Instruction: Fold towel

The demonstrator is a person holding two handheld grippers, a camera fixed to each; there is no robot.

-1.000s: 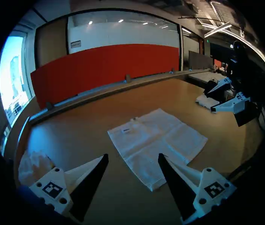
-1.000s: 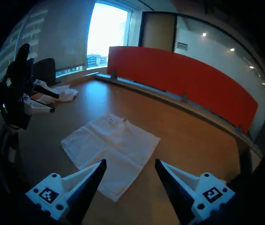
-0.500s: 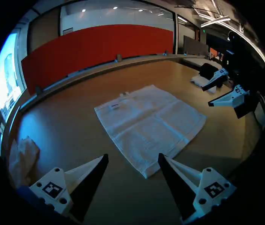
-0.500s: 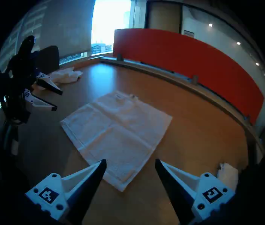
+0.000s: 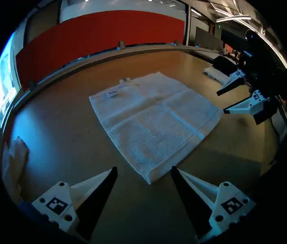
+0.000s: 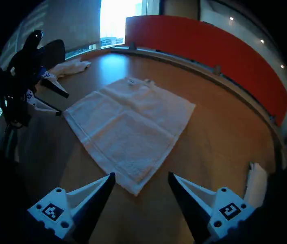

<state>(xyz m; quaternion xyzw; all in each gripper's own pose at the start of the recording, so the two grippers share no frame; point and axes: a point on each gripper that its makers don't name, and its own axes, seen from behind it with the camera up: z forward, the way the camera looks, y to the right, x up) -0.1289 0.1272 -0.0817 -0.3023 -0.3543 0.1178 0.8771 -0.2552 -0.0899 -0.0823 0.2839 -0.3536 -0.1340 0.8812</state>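
Right, left gripper (image 5: 143, 168) and right gripper (image 6: 140, 174) both gape open, empty, a towel (image 5: 155, 118) corner just ahead between each one's jaws.

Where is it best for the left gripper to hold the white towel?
Probably the near corner of the flat white terry towel, pointing between the left gripper's open fingers. Approach forward, low over the brown wooden table: only edges lift.

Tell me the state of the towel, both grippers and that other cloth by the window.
Towel: spread flat on the table, unfolded, untouched.
Left gripper: open, empty.
Right gripper: open, empty.
Cloth by the window: crumpled in a heap.
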